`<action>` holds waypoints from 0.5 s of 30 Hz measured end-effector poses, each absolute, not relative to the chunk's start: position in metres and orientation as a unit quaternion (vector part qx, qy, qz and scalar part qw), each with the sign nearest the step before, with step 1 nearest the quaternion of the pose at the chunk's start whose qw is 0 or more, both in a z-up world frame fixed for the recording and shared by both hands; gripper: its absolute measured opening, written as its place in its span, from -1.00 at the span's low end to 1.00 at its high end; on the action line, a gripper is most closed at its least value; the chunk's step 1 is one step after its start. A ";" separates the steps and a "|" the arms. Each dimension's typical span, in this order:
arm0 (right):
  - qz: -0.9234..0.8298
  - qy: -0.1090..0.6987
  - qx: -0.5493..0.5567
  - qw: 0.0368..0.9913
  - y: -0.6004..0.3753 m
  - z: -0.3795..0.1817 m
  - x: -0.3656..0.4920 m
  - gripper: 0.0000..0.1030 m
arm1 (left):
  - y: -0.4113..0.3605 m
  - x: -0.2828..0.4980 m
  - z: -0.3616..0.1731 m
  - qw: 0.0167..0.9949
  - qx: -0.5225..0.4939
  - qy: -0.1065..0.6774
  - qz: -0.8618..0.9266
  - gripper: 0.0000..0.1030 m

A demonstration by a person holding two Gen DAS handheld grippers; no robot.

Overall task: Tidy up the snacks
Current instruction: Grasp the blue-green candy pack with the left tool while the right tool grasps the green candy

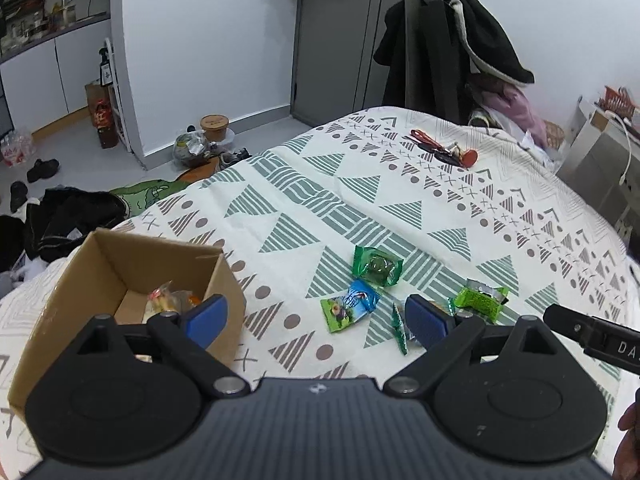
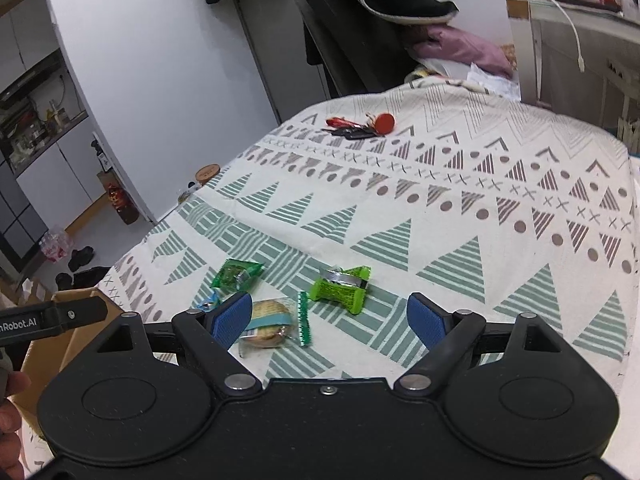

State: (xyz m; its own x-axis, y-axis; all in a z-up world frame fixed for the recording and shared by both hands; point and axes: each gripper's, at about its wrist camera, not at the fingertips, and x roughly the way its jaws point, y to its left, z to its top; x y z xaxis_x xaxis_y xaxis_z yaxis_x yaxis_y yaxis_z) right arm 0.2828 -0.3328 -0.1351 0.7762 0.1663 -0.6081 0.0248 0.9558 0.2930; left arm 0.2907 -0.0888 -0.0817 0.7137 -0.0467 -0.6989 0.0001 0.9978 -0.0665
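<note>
A brown cardboard box (image 1: 120, 272) stands on the bed at the left, with a few wrapped snacks (image 1: 168, 300) inside. My left gripper (image 1: 316, 318) is open and empty, its left finger over the box's near corner. Loose on the bedspread lie a dark green packet (image 1: 376, 266), a blue-and-green packet (image 1: 350, 306) and a lime green packet (image 1: 480, 300). My right gripper (image 2: 330, 318) is open just above a clear biscuit packet (image 2: 268, 322), which lies by its left finger. The lime packet (image 2: 344, 286) and dark green packet (image 2: 236, 274) lie just beyond.
The patterned bedspread (image 2: 440, 220) stretches far ahead and to the right. Keys with red tags (image 2: 360, 126) lie near its far end. A chair draped in black clothes (image 1: 448, 52) stands behind the bed. Clothes and shoes (image 1: 72, 216) litter the floor on the left.
</note>
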 end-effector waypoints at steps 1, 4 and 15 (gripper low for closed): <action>0.039 0.334 0.146 0.930 -0.334 -0.137 0.285 0.63 | -0.091 0.293 -0.083 0.925 -0.029 0.379 -0.012 0.84; 0.045 0.338 0.149 0.928 -0.334 -0.143 0.292 0.63 | -0.098 0.303 -0.088 0.922 -0.019 0.387 -0.018 0.84; 0.048 0.344 0.151 0.926 -0.336 -0.164 0.328 0.61 | -0.121 0.349 -0.101 0.921 0.001 0.388 -0.030 0.84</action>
State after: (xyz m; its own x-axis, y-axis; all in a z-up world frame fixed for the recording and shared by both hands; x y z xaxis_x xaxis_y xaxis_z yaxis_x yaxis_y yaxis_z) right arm 0.3277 -0.3358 -0.1636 0.7587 0.1916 -0.6227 0.0158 0.9501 0.3116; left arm 0.3486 -0.1214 -0.1009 0.6977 -0.0545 -0.7144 0.0568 0.9982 -0.0207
